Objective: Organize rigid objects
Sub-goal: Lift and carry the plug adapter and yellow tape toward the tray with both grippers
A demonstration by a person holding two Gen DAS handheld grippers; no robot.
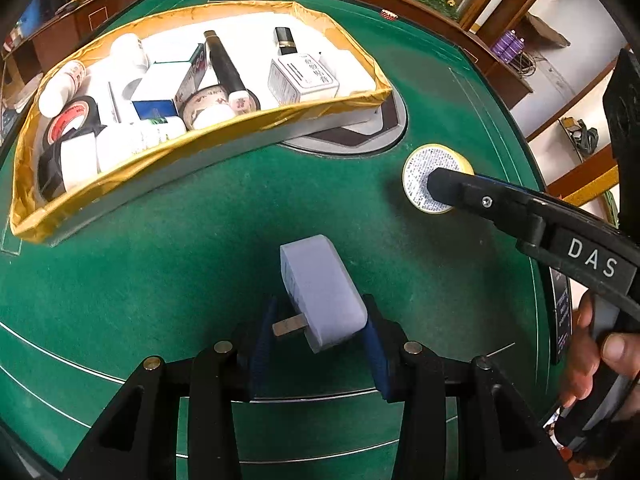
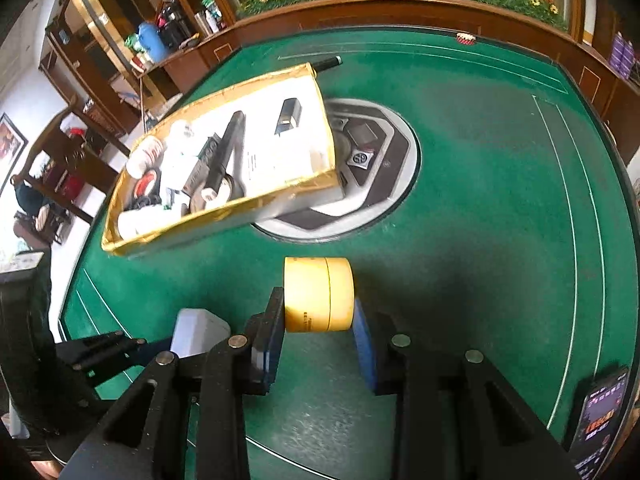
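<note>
I see the round green-felt desk (image 1: 240, 208) with white line markings and a grey-and-black round hub (image 2: 384, 184) at its centre. On it, overlapping the hub's edge, sits the shallow rectangular cardboard box with gold-taped rim (image 1: 200, 136).

Box contents, packed toward one end:
- white rectangular carton with printed characters (image 1: 302, 78)
- long black cylinder with a pale cap (image 1: 228, 70), lying across the rolls
- white-and-blue carton (image 1: 158, 88)
- white plastic bottles (image 1: 62, 88)
- black tape roll with red core (image 1: 70, 116), and a brown tape roll (image 1: 208, 100)
- small black-capped bottle (image 1: 285, 40) near the far wall

A black pen-like stick (image 2: 326, 63) lies on the felt just behind the box.

My left gripper (image 1: 316, 344) is part-open, blue pads clamped on a pale grey plug adapter with metal prong (image 1: 320, 296), held near the box.

My right gripper (image 2: 318, 336) is narrowly open, pads pinching a short yellow round jar with printed white face (image 2: 318, 294), to the right of the box, near the hub. A hand (image 1: 600, 356) grips its handle.

A smartphone with lit screen (image 2: 600, 420) lies at the desk edge.
</note>
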